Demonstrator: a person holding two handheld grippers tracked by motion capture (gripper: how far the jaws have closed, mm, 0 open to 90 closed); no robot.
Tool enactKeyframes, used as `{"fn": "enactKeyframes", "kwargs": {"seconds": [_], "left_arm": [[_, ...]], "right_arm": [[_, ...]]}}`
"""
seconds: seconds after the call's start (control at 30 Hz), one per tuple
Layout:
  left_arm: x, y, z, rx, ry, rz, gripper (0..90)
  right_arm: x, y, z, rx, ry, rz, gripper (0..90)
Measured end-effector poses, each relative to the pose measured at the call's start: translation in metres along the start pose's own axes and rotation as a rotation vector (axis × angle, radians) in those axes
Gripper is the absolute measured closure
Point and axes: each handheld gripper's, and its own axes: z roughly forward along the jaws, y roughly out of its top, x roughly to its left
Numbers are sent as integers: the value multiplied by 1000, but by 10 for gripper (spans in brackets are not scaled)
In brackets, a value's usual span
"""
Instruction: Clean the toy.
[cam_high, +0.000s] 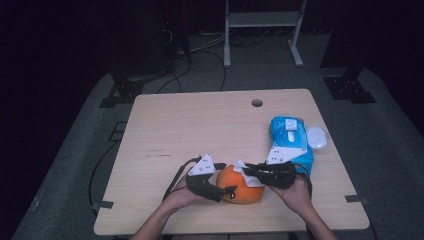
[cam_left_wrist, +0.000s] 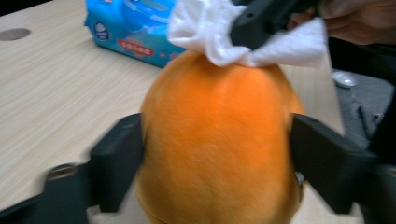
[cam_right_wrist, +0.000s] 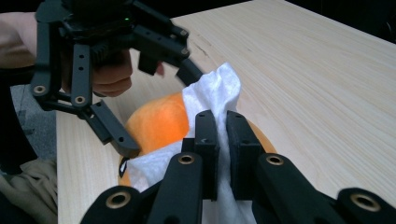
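Because the left gripper (cam_high: 223, 191) only brackets the orange fruit (cam_high: 240, 185) rather than squeezing it, the main risk here is that the fruit rolls or skids on the table (cam_high: 200, 125) while it is being wiped. In the left gripper view the two black jaws stand on either side of the fruit, at or just off its skin, and I cannot tell whether they truly press on it; the blur there hints at movement, so I judge the hold loose at best. The right gripper (cam_high: 248, 171) has its jaws closed on a white wipe (cam_right_wrist: 212, 93), which drapes over the top of the fruit. If that gripper pushes sideways, the fruit could slide out from between the left jaws and travel toward the near edge of the table, where it already sits close to the person's hands. The wipe is thin and bunched, so it could also tear or pull free from the pinch if it snags on the other gripper's jaw, which sits just beside it. As for containers, a blue pack of wipes (cam_high: 291, 137) lies on the table's right side, beyond the right gripper; how many wipes remain inside cannot be seen. Just beside it rests a small white rounded object (cam_high: 317, 136).
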Motion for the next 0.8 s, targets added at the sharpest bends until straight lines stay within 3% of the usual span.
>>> {"fn": "enactKeyframes", "kwargs": {"seconds": [0.13,0.2,0.23,0.27,0.3,0.33,0.4,0.43,0.47,0.5,0.53,0.6,0.67,0.7,0.8], "left_arm": [[-5,4,2,16,8,19,308],[-10,6,3,12,3,33,320],[-15,8,6,23,3,60,319],[-15,8,6,23,3,60,319],[-16,7,6,31,5,72,316],[-16,7,6,31,5,72,310],[-15,6,5,18,-5,61,300],[-13,6,5,13,-7,52,234],[-11,5,5,6,-8,40,234],[-6,4,7,4,7,-8,95],[-6,4,7,4,7,-8,58],[-1,0,8,9,-6,-41,57],[-1,-3,9,9,-51,-41,130],[-3,-1,8,10,-47,-34,232],[-5,1,8,17,-38,-16,295]], "right_arm": [[5,4,1,4,-12,-20,834],[18,11,6,-3,25,-49,834],[22,13,9,3,28,-65,834],[22,13,9,3,28,-65,834],[31,17,15,32,24,-111,834],[32,17,16,40,22,-117,834],[31,17,16,39,26,-109,834],[28,16,15,37,33,-101,835],[26,15,14,37,37,-90,835],[22,12,13,38,36,-76,834],[20,11,12,38,36,-65,834],[18,10,11,35,40,-57,834],[15,9,9,33,41,-45,834],[13,9,8,33,38,-42,834],[13,9,6,30,31,-44,834]]}}
